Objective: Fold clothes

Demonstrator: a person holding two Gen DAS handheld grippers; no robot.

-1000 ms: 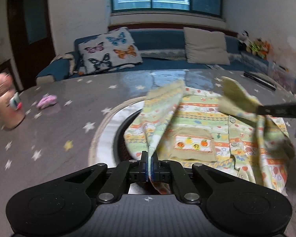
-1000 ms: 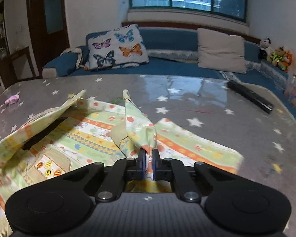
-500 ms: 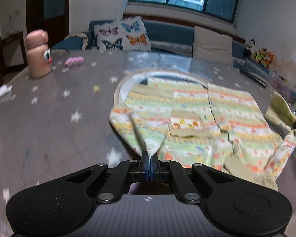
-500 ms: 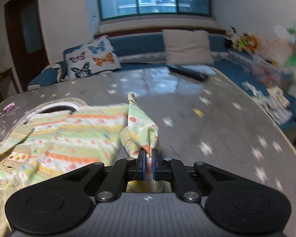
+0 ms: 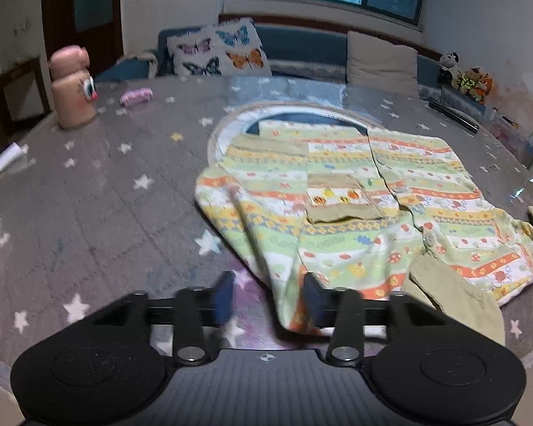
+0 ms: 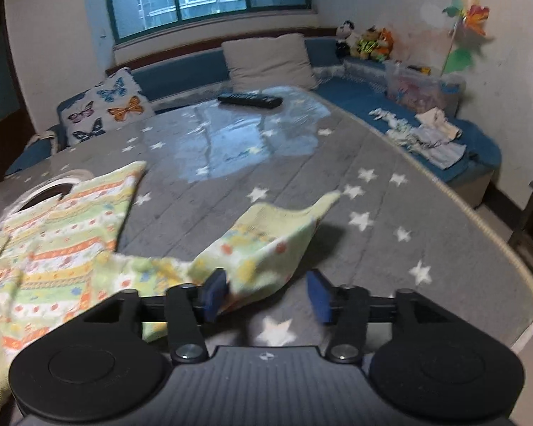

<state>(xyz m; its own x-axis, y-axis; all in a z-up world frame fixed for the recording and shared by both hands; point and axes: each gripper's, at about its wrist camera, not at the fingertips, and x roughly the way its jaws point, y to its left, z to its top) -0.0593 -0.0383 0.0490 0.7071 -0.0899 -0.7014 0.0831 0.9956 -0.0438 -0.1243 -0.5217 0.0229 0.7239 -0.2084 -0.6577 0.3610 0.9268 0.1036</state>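
Your left gripper [image 5: 268, 296] and right gripper [image 6: 266, 293] are opening, releasing the shirt [image 5: 355, 191]; withdrawing carelessly could snag its sleeves.

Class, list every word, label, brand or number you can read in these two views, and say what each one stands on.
None can be read.
Patterned shirt: a green band near the hem seems to carry lettering, too blurred to read.
Remote control: any button markings are too small.
Pink bottle: a cartoon eye only, no text.
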